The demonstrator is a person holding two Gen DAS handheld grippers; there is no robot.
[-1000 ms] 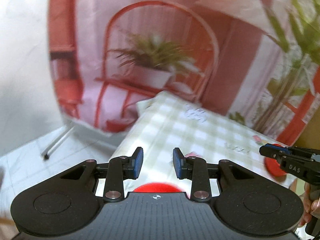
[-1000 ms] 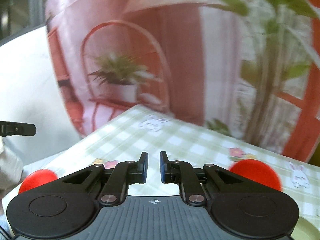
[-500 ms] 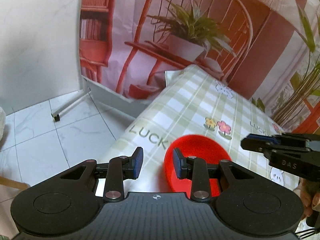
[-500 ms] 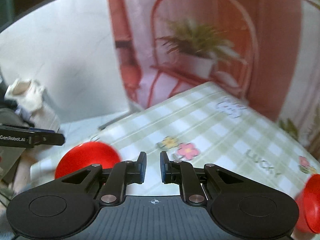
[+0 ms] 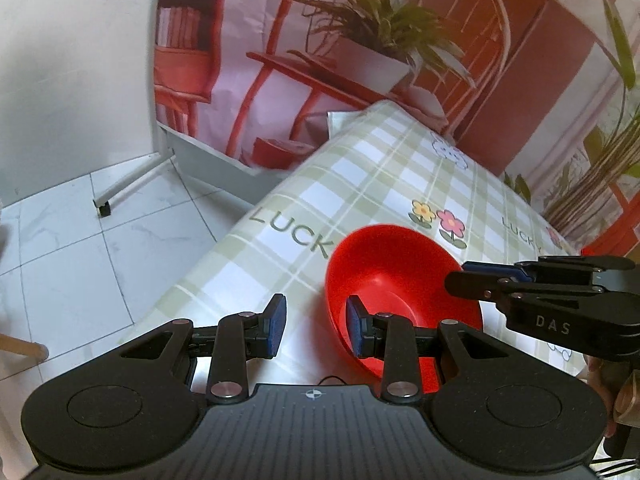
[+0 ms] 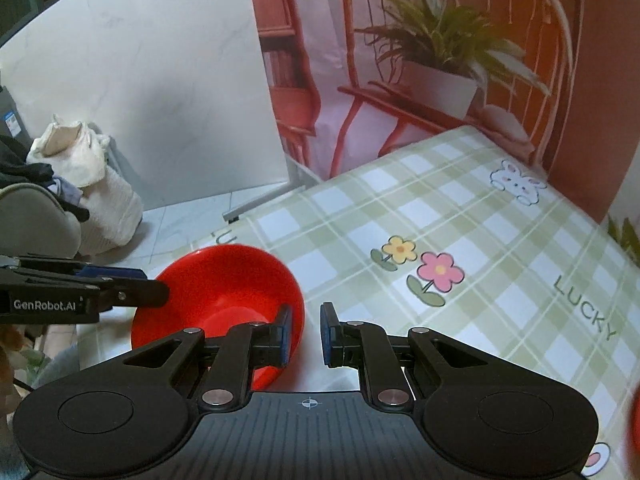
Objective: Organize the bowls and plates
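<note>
A red bowl (image 5: pixel 404 280) (image 6: pixel 224 288) stands near the corner of a green-checked tablecloth (image 5: pixel 400 168). My left gripper (image 5: pixel 316 322) is open and hangs low over the bowl's left rim, one pad outside it and the other over the inside; the pads do not press on it. In the right wrist view the left gripper (image 6: pixel 160 291) comes in from the left over the bowl. My right gripper (image 6: pixel 306 330) stands at the bowl's right rim, open by only a narrow gap with nothing in it; in the left wrist view it (image 5: pixel 458 276) reaches in from the right.
Another red dish (image 6: pixel 635 432) shows at the right edge. The table's edge drops to a white tiled floor (image 5: pixel 80 260) on the left. A cream bag (image 6: pixel 80 168) and a backdrop stand's foot (image 5: pixel 102 206) are on the floor. A hand (image 5: pixel 624 392) holds the right gripper.
Both views have tipped down from the backdrop to the table. The red bowl now lies close under both grippers, and the right gripper has swung left to it. Jaw gaps look unchanged.
</note>
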